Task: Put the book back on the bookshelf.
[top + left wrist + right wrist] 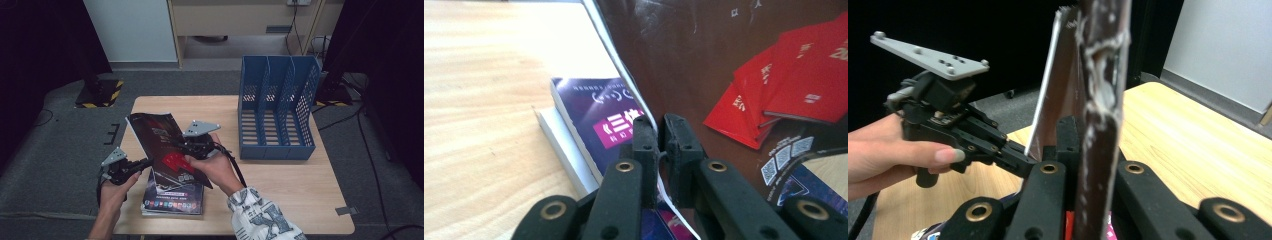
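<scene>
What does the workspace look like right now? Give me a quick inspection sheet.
Surface: wooden table, bare at the right front.
Job's things: dark booklet held up off the table by both grippers; stack of books lying under it at the front edge.
Clutter: blue file rack standing on the table's right rear, slots look empty.
Grippers: left gripper shut on the booklet's edge; right gripper shut on its spine.
Cables: black cable trails from the right gripper; more cables on the floor at right.
Surroundings: grey carpet, dark curtains, a stand foot with striped tape.
</scene>
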Tool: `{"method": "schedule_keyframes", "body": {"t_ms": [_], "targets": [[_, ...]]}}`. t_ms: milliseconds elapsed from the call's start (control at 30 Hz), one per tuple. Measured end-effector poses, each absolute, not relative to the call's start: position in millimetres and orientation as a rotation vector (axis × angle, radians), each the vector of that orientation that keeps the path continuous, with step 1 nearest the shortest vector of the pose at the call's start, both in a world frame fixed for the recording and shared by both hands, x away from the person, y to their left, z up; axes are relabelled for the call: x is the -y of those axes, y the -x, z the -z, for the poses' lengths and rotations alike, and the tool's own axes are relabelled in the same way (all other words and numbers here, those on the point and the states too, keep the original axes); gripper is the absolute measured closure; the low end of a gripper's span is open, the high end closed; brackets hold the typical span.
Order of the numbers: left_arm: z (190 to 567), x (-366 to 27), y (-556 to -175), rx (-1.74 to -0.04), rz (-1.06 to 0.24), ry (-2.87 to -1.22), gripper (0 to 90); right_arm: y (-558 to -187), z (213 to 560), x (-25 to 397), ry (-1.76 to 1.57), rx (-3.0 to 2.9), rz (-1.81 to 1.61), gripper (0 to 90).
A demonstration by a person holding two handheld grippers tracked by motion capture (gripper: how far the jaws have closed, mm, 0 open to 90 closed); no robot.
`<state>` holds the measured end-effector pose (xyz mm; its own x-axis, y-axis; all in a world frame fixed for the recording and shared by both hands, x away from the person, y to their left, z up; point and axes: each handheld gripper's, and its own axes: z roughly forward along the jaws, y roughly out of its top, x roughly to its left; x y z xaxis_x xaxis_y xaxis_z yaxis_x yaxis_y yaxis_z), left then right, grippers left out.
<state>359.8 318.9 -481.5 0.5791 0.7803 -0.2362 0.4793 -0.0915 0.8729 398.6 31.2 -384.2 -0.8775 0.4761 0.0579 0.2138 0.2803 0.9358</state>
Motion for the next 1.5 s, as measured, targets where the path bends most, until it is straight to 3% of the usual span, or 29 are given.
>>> {"method": "schedule_keyframes", "body": {"t_ms": [367, 933, 1367, 1500], "targets": [[462, -323, -351, -1.027, -0.53, -1.712, 86.1, -402, 386, -25, -0.66, -2.288, -1.644, 86.4], [458, -321, -349, -0.989, -0.543, -1.726, 86.5, -403, 383, -24, -0.625, -2.272, -1.634, 81.5], [457, -321, -348, -0.971, -0.546, -1.721, 86.6, -406, 386, -23, -0.6, -2.292, -1.652, 70.7], [457, -321, -348, -0.968, -0.547, -1.717, 86.6, -406, 387, -23, -0.598, -2.297, -1.655, 72.1]]}}
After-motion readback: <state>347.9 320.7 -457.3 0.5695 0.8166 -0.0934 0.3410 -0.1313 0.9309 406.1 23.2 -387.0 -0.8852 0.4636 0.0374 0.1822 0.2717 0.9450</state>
